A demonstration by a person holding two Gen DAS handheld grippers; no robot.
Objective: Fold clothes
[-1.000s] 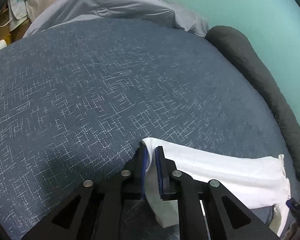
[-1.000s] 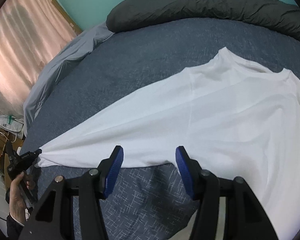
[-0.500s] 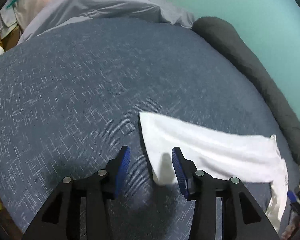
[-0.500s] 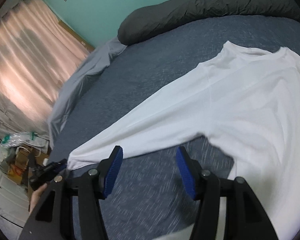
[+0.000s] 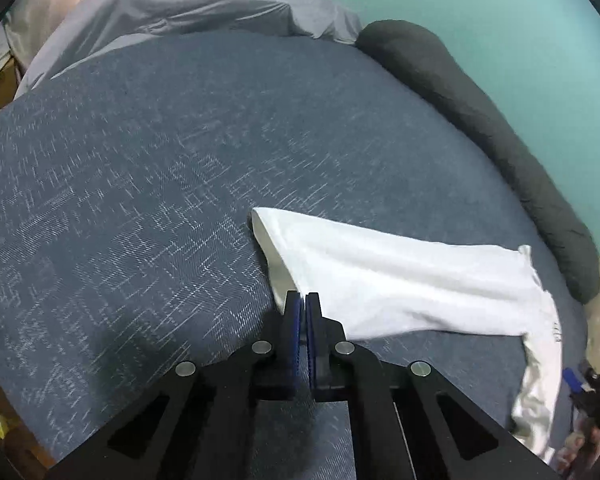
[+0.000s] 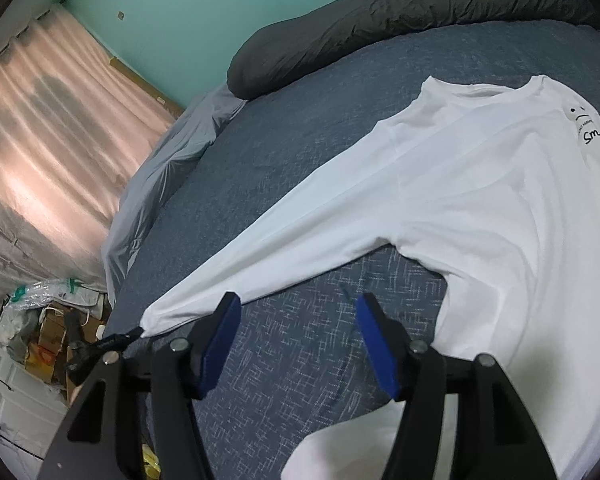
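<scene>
A white long-sleeve shirt (image 6: 480, 200) lies flat on the blue bed cover (image 6: 300, 140), with small black print near its collar. One sleeve (image 5: 400, 280) stretches out across the cover. My left gripper (image 5: 302, 298) is shut on the near corner of the cuff. The right wrist view shows this same gripper (image 6: 108, 342) at the sleeve's tip. My right gripper (image 6: 299, 300) hovers over bare cover below the sleeve and armpit. Its jaws are opening, and nothing is between them.
A long dark grey bolster (image 6: 380, 20) runs along the teal wall. A crumpled grey duvet (image 5: 180, 4) lies at the bed's far end by pink curtains (image 6: 52, 120). Bags and boxes (image 6: 40, 320) clutter the floor beside the bed.
The left jaws let go of the cuff, opened wide, then closed again on its corner. The right gripper drew back from the shirt's edge, and its jaws widened a little.
</scene>
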